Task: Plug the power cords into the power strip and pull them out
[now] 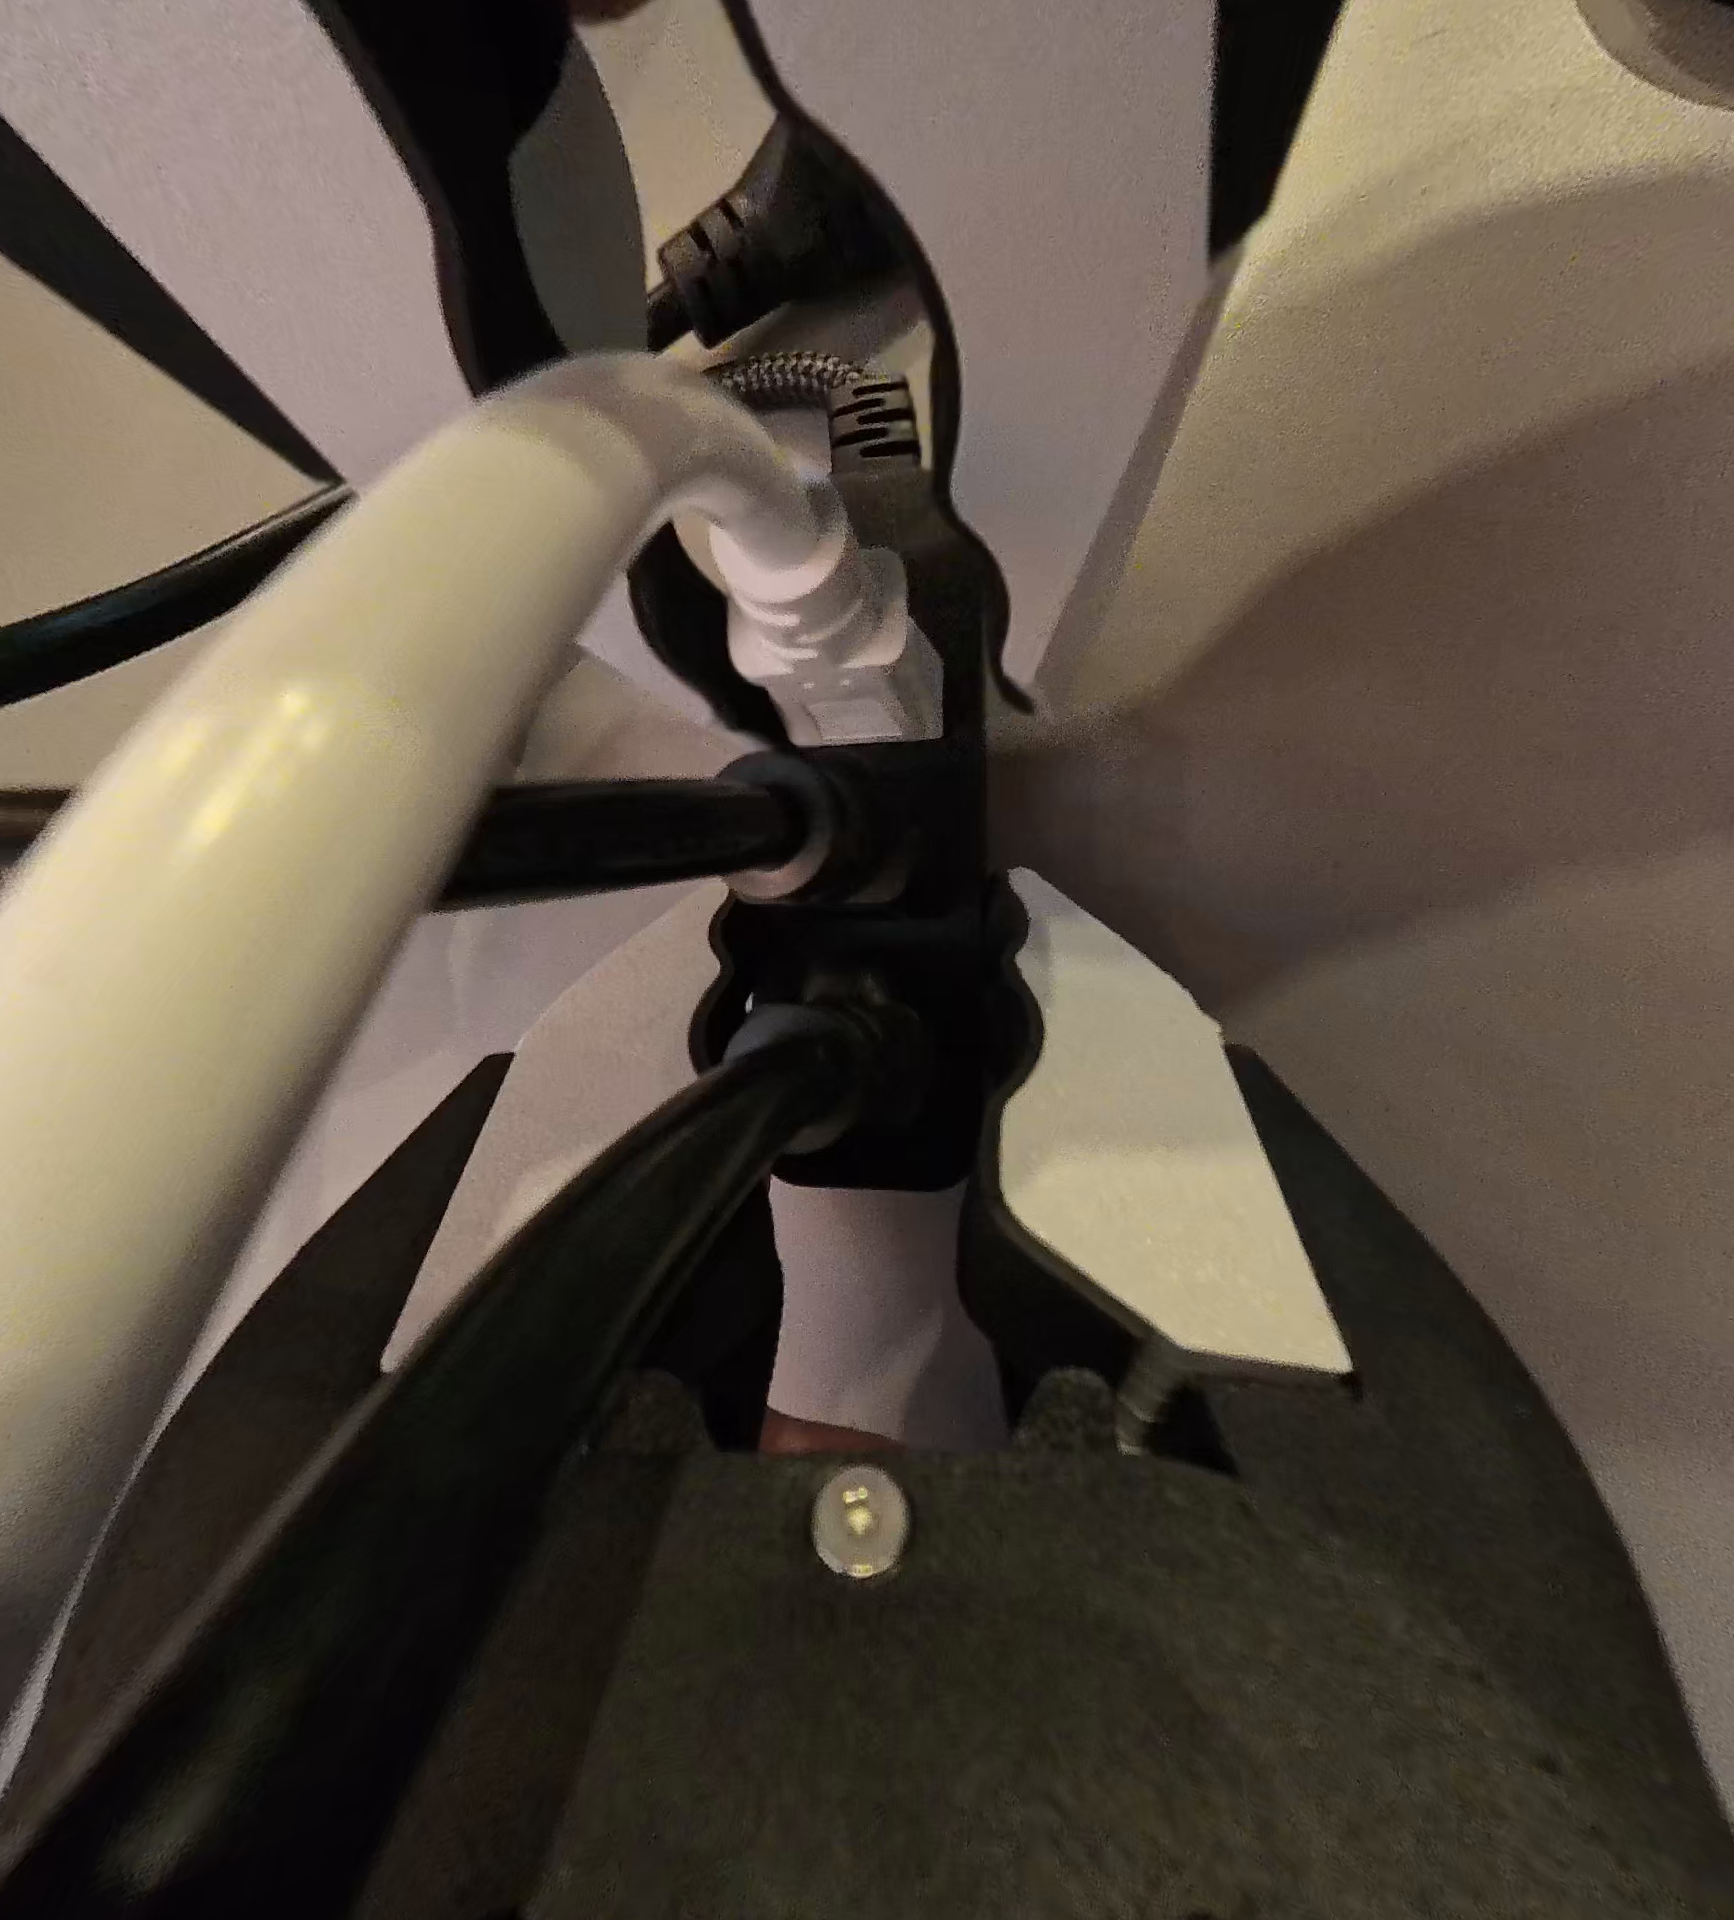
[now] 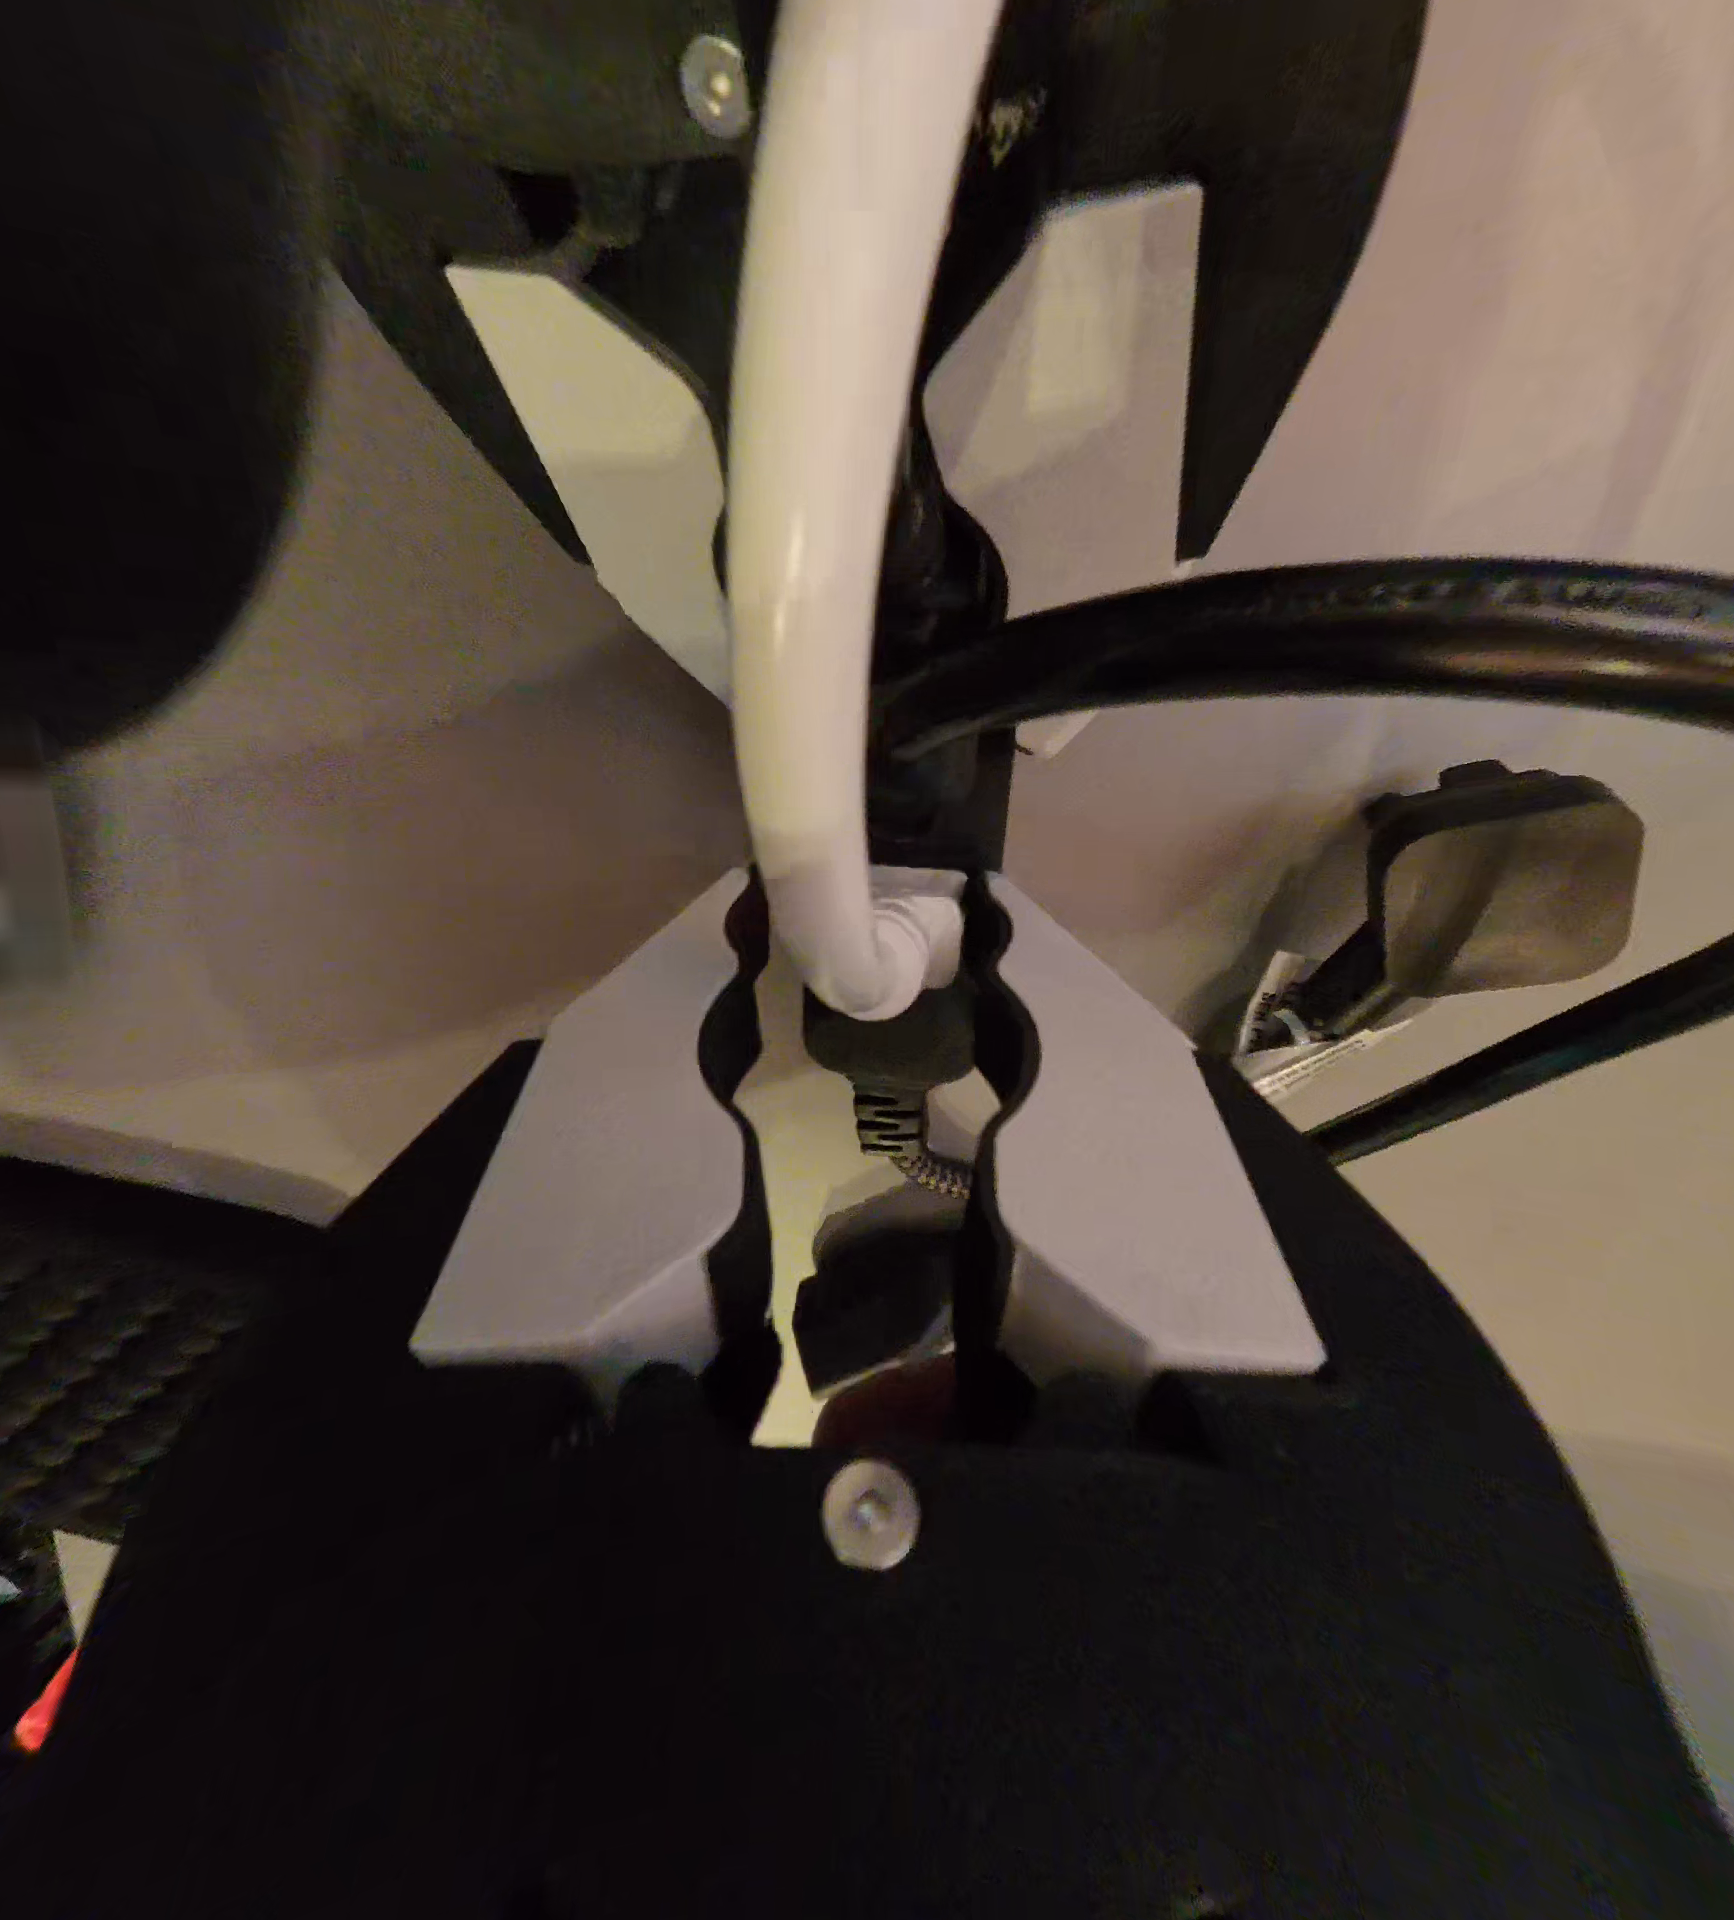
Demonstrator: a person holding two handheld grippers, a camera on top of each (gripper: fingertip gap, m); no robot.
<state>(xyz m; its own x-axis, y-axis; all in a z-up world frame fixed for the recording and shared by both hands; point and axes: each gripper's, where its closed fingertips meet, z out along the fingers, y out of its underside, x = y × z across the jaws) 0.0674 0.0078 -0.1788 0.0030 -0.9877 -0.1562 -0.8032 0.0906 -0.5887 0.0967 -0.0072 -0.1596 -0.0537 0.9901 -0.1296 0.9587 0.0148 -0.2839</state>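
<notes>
The white power strip (image 1: 873, 1299) runs between both grippers and is mostly hidden under a row of plugs. My left gripper (image 1: 863, 914) has its wavy black pads closed on the strip's sides, around two black plugs (image 1: 842, 1070) whose cords lead left. My right gripper (image 2: 863, 894) faces it, and its tips are shut on the white plug (image 2: 910, 925). The thick white cord (image 2: 811, 468) arcs away over the left gripper (image 2: 946, 727). A black plug with a braided cord (image 2: 884, 1049) sits between the right pads, just behind the tips.
A loose grey plug (image 2: 1507, 883) with a paper tag lies on the pale table (image 2: 1569, 1299) to the right. Black cords (image 2: 1362, 623) loop across the right side. A dark textured object (image 2: 63, 1330) and a small red item (image 2: 42, 1714) are at the lower left. From either gripper's tips it is about 30 centimeters to the dark textured object (image 2: 63, 1330).
</notes>
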